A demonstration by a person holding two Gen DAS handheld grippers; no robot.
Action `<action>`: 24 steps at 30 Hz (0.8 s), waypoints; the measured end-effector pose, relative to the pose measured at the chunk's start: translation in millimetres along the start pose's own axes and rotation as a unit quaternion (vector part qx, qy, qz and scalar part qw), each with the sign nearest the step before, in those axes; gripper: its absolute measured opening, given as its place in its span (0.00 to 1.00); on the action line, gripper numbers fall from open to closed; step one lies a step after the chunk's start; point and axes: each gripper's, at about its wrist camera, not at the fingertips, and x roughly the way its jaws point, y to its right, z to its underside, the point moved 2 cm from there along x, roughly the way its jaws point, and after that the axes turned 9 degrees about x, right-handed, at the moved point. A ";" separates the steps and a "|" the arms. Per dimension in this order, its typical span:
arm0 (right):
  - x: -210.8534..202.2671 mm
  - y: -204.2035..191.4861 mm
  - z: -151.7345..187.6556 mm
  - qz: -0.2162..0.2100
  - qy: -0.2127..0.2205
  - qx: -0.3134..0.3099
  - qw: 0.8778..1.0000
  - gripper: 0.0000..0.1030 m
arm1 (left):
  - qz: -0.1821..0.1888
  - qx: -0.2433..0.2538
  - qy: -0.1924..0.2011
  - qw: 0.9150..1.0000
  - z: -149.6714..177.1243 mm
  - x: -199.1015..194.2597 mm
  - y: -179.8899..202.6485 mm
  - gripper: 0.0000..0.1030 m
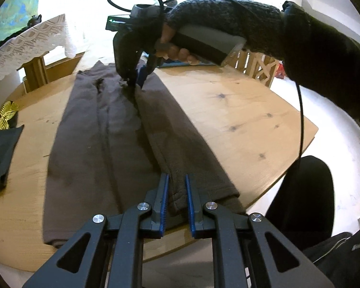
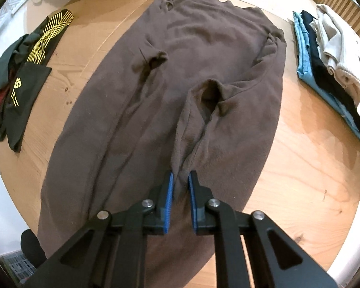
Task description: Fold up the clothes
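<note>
Two handheld grippers pinch one brown fleece garment (image 2: 180, 76) that lies lengthwise across a round wooden table (image 2: 300, 158). Both long sides appear folded in toward the middle, with sleeve cuffs lying on top. The left gripper (image 1: 176, 182) has its blue-padded jaws closed on a raised ridge of fabric at the near hem. The right gripper (image 2: 180, 180), held in a hand with a knitted cuff (image 1: 180, 50), has its jaws closed on a bunched ridge at the opposite end.

A dark garment with yellow print (image 2: 28, 72) lies to one side; a stack of folded clothes (image 2: 333, 67) sits to the other.

Risk, as a judgement: each grip catches only a narrow pinch of thick fleece, so lifting could let an inner layer slip free, or the loose cuffs could slide and undo the side folds.
</note>
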 end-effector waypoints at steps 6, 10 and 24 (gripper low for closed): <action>18.0 -5.0 1.0 0.015 0.004 0.000 1.000 0.12 | -0.008 -0.007 -0.034 0.999 19.3 23.6 -9.4 0.13; 6.7 -12.0 8.1 0.022 0.014 -0.037 0.999 0.25 | 0.003 -0.016 -0.040 0.999 22.3 25.4 -10.5 0.15; -20.9 29.2 105.0 -0.048 0.118 -0.047 0.991 0.23 | 0.021 0.048 0.017 0.998 -7.5 -5.5 12.2 0.20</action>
